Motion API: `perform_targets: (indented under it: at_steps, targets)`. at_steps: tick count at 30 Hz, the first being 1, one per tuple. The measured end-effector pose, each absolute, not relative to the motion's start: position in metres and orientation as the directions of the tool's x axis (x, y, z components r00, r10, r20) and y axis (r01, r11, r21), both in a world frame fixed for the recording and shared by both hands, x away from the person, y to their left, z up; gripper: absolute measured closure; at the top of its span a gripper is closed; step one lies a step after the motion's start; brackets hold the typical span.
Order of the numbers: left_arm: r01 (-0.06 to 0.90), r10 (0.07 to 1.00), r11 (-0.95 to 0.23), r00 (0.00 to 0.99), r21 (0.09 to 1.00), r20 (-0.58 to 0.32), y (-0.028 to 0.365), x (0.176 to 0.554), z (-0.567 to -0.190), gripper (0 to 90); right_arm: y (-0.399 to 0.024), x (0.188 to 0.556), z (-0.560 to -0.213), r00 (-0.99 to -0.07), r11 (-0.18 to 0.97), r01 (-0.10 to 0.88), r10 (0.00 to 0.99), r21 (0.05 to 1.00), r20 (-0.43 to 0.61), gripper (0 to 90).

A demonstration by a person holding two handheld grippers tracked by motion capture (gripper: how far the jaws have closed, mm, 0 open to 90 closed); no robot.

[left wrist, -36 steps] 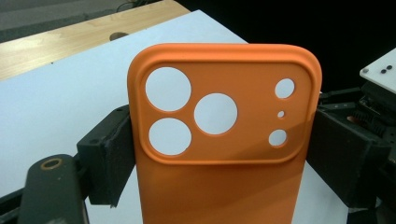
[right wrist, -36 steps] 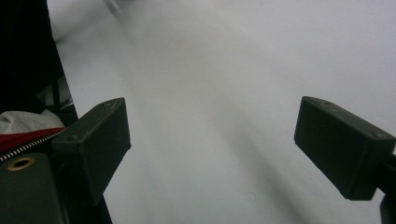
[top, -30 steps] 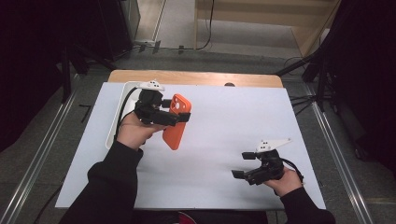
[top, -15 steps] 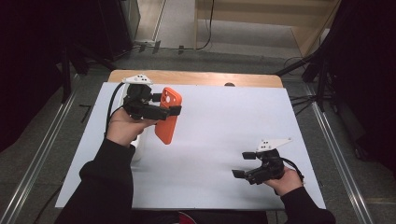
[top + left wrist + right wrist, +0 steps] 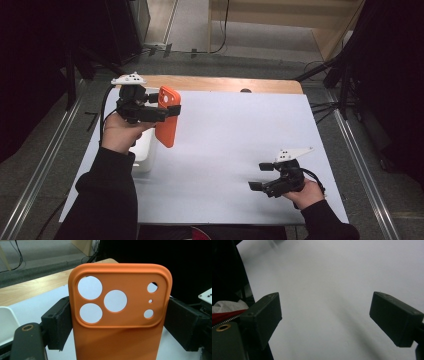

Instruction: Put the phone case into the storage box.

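The left gripper [image 5: 167,107] is clamped on an orange phone case [image 5: 167,122] — its 2 black jaws press against the case's 2 long sides, as the left gripper view shows. The case [image 5: 120,312] stands upright above the far left part of the white table [image 5: 230,135], with its camera end up and its 3 large round holes visible. Just beside the left hand [image 5: 120,132], a white container [image 5: 142,152] sits on the table. The right gripper [image 5: 261,176] is near the right front edge — its jaws stand wide apart with nothing between them, above the bare white surface [image 5: 324,290].
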State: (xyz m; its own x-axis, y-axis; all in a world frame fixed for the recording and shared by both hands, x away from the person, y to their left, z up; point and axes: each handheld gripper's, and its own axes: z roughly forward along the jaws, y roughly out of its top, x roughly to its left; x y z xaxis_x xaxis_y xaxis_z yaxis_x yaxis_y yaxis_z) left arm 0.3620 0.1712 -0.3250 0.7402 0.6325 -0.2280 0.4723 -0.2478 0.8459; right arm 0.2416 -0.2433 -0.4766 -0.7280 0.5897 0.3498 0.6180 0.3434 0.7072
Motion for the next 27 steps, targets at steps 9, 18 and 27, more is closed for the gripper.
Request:
perform_targets:
  at_steps: [9, 18, 27]
  targets:
    - [0.490, 0.665, -0.217, 0.708, 0.844, -0.240, 0.190, 0.365, -0.321, 16.0, -0.242, 0.242, -0.477, -0.734, 0.350, 0.616, 0.580, 0.706, 0.352, 9.6]
    - [0.491, 0.705, -0.198, 0.673, 0.848, -0.225, 0.208, 0.367, -0.317, 16.0, -0.242, 0.242, -0.477, -0.735, 0.350, 0.615, 0.579, 0.707, 0.352, 9.6]
    - [0.496, 0.750, -0.159, 0.623, 0.854, -0.223, 0.224, 0.370, -0.317, 16.0, -0.244, 0.243, -0.477, -0.720, 0.328, 0.628, 0.589, 0.706, 0.367, 9.6]
